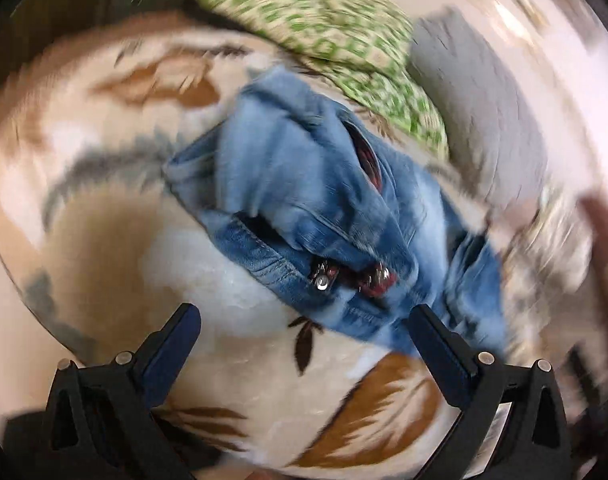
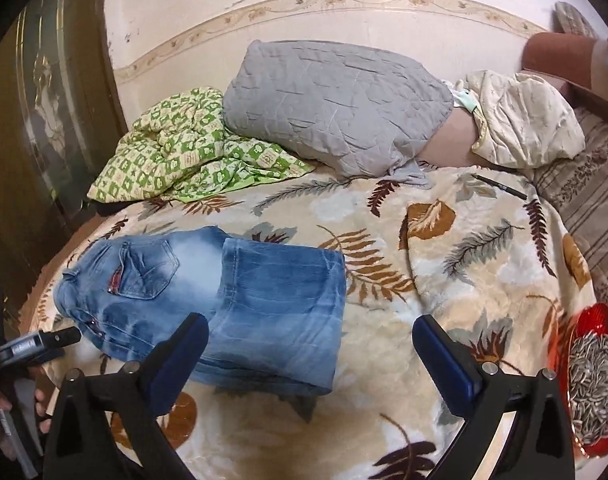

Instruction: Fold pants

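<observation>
Nearest me, the right gripper [image 2: 310, 356] hangs over the near edge of the blanket [image 2: 384, 360] with its jaws spread wide and nothing between them. The left gripper [image 1: 304, 340] is just as wide and just as empty; from the right wrist view its tip [image 2: 60, 338] shows at the left edge, close by the waist end of the jeans [image 2: 240, 304], and I cannot tell whether it touches the cloth. The left wrist view is badly smeared.

The jeans lie flat on the blanket at the left side of the bed, folded once: the legs are doubled back over the seat, so the hems sit partly across the upper part, and a back pocket [image 2: 146, 268] stays uncovered toward the waist.

To my eye the first fold is laid and both grippers are let go. One more fold looks due. It calls for both grippers to close on the corners of one end, lift it and lay it squarely over the other without dragging the lower layers askew.

Off to the right a red dish [image 2: 596, 320] of seeds sits at the bed's edge, worth keeping clear of. Farther back lie a pen [image 2: 500, 187], a green checked cloth [image 2: 192, 152] and a grey pillow [image 2: 336, 108] against the wall.
</observation>
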Tool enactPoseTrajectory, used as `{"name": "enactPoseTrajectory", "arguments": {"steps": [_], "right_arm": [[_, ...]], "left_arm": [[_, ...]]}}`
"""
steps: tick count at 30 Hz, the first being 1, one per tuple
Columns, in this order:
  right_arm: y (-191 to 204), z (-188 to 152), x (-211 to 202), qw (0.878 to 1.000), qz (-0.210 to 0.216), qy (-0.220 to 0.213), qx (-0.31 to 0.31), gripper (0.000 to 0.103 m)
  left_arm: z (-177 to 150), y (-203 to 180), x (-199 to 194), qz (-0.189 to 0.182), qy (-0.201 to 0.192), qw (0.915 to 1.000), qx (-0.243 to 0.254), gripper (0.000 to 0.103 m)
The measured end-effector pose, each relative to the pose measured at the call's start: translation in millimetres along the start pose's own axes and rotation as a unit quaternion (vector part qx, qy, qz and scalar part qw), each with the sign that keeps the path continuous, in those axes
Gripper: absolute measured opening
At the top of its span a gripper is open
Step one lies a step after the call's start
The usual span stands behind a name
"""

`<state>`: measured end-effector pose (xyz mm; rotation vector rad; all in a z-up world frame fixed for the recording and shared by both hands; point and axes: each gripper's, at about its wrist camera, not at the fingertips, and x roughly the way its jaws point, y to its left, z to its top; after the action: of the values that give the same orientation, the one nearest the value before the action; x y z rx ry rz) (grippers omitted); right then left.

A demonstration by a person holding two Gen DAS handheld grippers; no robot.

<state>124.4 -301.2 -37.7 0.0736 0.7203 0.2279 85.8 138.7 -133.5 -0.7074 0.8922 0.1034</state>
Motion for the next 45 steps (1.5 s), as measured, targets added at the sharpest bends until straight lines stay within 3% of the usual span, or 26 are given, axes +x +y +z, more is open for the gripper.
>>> {"name": "enactPoseTrajectory", "arguments": {"steps": [4, 6, 8, 16, 24, 25, 26, 27, 30, 34, 38, 41, 45], "right_arm": [[6.5, 0.0, -1.1, 1.0, -0.003, 0.001, -0.013, 0.103], [9.8, 0.0, -1.2, 1.0, -0.005, 0.0, -0.022, 0.103], [10.8, 0.0, -0.8, 1.0, -0.004, -0.001, -0.025, 0.103], [9.1, -2.7, 8.9, 1.0, -0.006, 0.006, -0.023, 0.103], [-3.6, -6.6, 13.7, 1.0, -0.013, 0.011, -0.01, 0.103], [-5.6, -7.5, 13.7, 1.0, -0.014, 0.011, -0.008, 0.103], [-7.2, -8.2, 13.7, 1.0, -0.016, 0.011, -0.007, 0.103], [-9.8, -9.3, 13.6, 1.0, -0.016, 0.011, -0.005, 0.103], [-17.5, -12.4, 13.1, 1.0, -0.017, 0.009, 0.005, 0.103], [-24.5, -16.1, 15.3, 1.0, -0.013, 0.01, 0.018, 0.103], [-33.7, -21.7, 13.4, 1.0, -0.014, 0.008, 0.026, 0.103], [-44.0, -24.3, 10.1, 0.999, -0.015, 0.004, 0.039, 0.103], [-56.8, -27.0, 3.1, 0.998, -0.013, -0.004, 0.057, 0.103]], "left_arm": [[3.5, 23.2, 12.8, -0.071, 0.004, 0.9933, -0.091, 0.103], [3.9, 41.2, 25.1, -0.118, 0.015, 0.9793, -0.163, 0.103], [2.7, 48.4, 26.6, -0.139, 0.001, 0.9703, -0.198, 0.103], [23.4, 45.2, 44.9, -0.173, -0.028, 0.9578, -0.228, 0.103], [32.4, 39.8, 48.2, -0.135, -0.046, 0.9719, -0.187, 0.1], [32.1, 40.2, 47.2, -0.127, -0.051, 0.9728, -0.187, 0.092], [32.1, 40.6, 47.0, -0.108, -0.051, 0.9753, -0.186, 0.057], [30.4, 42.5, 46.3, -0.094, -0.046, 0.9773, -0.184, 0.038], [28.2, 43.4, 43.5, -0.092, -0.041, 0.98, -0.172, 0.027], [27.9, 20.7, 27.5, -0.062, -0.063, 0.99, -0.11, 0.022], [24.3, -12.0, 7.4, -0.037, -0.092, 0.9947, -0.029, 0.02], [19.1, -41.0, -7.1, -0.016, -0.113, 0.9926, 0.041, 0.02], [15.9, -88.4, -17.5, 0.016, -0.137, 0.9791, 0.149, 0.019]]}}
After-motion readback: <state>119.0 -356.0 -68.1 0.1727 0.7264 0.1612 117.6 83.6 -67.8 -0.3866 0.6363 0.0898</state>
